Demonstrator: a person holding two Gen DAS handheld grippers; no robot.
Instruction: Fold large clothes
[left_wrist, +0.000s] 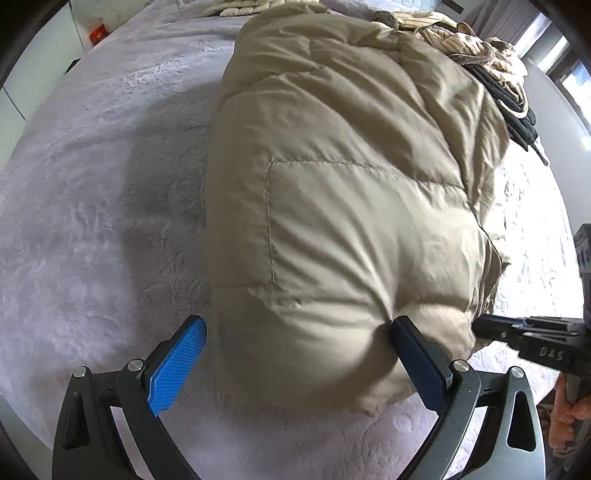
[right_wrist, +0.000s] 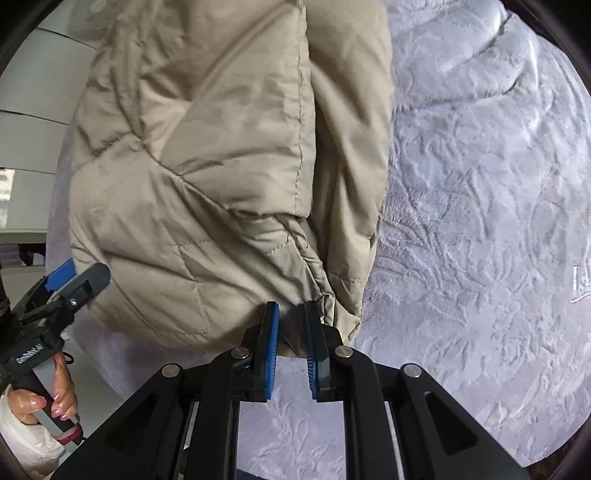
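Note:
A puffy beige quilted jacket (left_wrist: 351, 206) lies bundled on a pale lilac bedspread (left_wrist: 92, 221). My left gripper (left_wrist: 299, 347) is open wide astride the jacket's near bulge. Its blue left pad (left_wrist: 181, 365) stands just off the fabric, while the dark right finger (left_wrist: 417, 362) dents it. In the right wrist view the jacket (right_wrist: 221, 166) hangs close in front, and my right gripper (right_wrist: 291, 317) is shut narrowly on its bunched lower hem. The right gripper (left_wrist: 484, 326) shows at the jacket's right side, and the left gripper (right_wrist: 79, 277) at its left.
Striped cream clothes (left_wrist: 461, 37) and a black item (left_wrist: 517, 118) are piled beyond the jacket's far end. An orange box (left_wrist: 98, 35) sits off the bed's far left. A hand (right_wrist: 55, 402) grips the left handle. Embossed bedspread (right_wrist: 480, 221) stretches to the right.

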